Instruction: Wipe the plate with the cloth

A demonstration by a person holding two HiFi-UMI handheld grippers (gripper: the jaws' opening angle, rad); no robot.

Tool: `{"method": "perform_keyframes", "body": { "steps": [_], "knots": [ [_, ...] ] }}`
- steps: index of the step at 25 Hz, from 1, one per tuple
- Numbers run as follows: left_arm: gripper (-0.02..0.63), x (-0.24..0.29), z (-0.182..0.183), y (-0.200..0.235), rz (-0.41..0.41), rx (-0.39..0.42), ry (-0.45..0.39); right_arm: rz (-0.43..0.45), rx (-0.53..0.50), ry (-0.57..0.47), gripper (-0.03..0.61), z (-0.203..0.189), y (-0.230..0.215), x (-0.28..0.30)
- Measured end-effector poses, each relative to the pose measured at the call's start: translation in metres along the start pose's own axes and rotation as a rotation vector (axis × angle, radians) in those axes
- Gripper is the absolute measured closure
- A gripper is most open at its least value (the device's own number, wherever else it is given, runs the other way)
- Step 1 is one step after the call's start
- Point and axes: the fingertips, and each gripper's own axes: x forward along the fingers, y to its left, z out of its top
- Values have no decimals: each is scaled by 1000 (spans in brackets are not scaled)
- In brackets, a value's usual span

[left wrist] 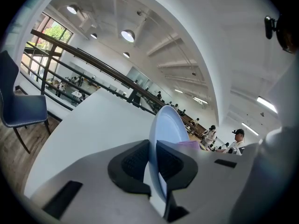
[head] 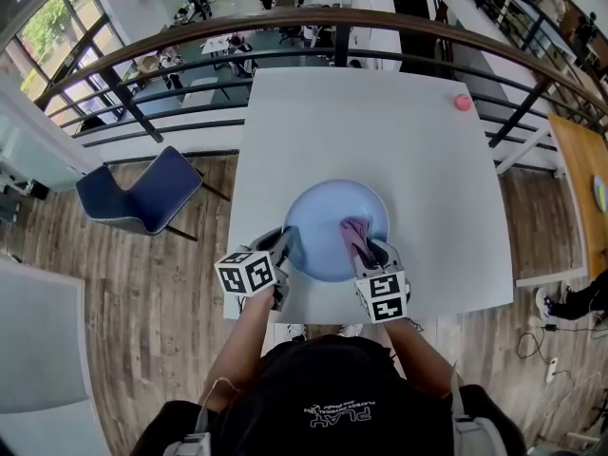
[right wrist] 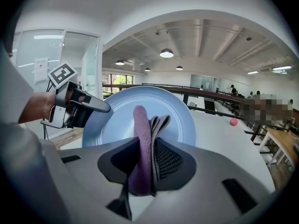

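Observation:
A light blue plate [head: 323, 207] lies near the front edge of the white table [head: 380, 131]. My left gripper [head: 288, 246] is shut on the plate's left rim; in the left gripper view the rim [left wrist: 164, 125] stands edge-on between the two black pads [left wrist: 133, 161]. My right gripper [head: 362, 247] is shut on a folded purple cloth [head: 354, 228], which rests on the plate's right half. The right gripper view shows the cloth [right wrist: 142, 139] clamped upright between the jaws, with the plate [right wrist: 117, 122] behind it and the left gripper [right wrist: 93, 107] at the plate's left edge.
A small pink ball [head: 463, 102] sits at the table's far right corner. A blue chair [head: 142, 195] stands on the wooden floor to the left. A curved railing [head: 285, 27] runs behind the table, and a wooden table [head: 581, 174] stands to the right.

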Motion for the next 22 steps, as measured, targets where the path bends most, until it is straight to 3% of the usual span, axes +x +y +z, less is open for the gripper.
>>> {"method": "perform_keyframes", "body": {
  "steps": [6,13,22],
  "knots": [
    [577,-1,-5,3,4,-14,3,-23,-3,-25,472,3,-14,-1],
    [580,1,-11,8,17,-42,21,20,19,-104,472,21,-3,-9],
    [580,9,-34,18,33,-80,75,27,55,-121,472,21,-9,-7]
  ]
}}
